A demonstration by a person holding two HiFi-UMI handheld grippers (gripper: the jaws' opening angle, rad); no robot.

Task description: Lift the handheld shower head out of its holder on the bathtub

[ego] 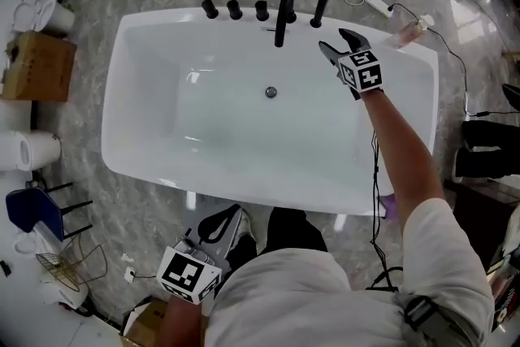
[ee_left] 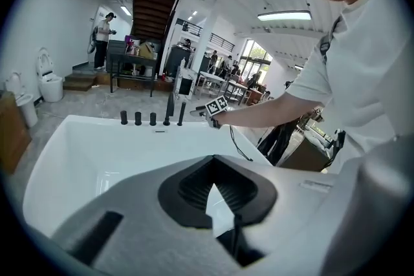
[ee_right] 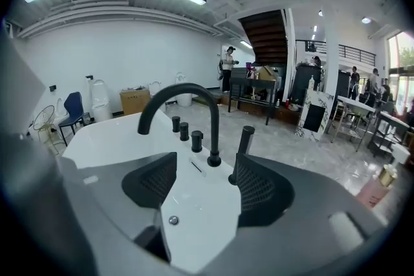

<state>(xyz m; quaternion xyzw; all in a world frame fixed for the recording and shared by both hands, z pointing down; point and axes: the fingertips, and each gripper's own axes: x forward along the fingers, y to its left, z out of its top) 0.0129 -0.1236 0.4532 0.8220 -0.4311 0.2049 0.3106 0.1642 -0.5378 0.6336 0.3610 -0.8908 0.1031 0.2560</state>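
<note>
A: The handheld shower head (ego: 319, 10) sits at about one o'clock on the bathtub (ego: 146, 28) rim as you look down. It's a black rod standing upright in its holder, the last fitting in the row, at three o'clock of the curved spout (ego: 283, 12) and the three knobs (ego: 234, 9).

B: Your right gripper (ego: 333, 41) is over the tub, near the shower head at its five o'clock and not touching it. Its jaws are released and spread wide, with nothing between the pads.

A: In your right gripper view the spout stands at twelve between the jaws. The shower head shows at one o'clock, just past the tip of the right-hand jaw.

B: Your left gripper (ego: 221, 225) is down at seven o'clock, outside the tub's near rim and close to your body, well apart from the fittings. Its jaws are clenched with the tips meeting and grip nothing. Beyond them you see only the white tub.
</note>
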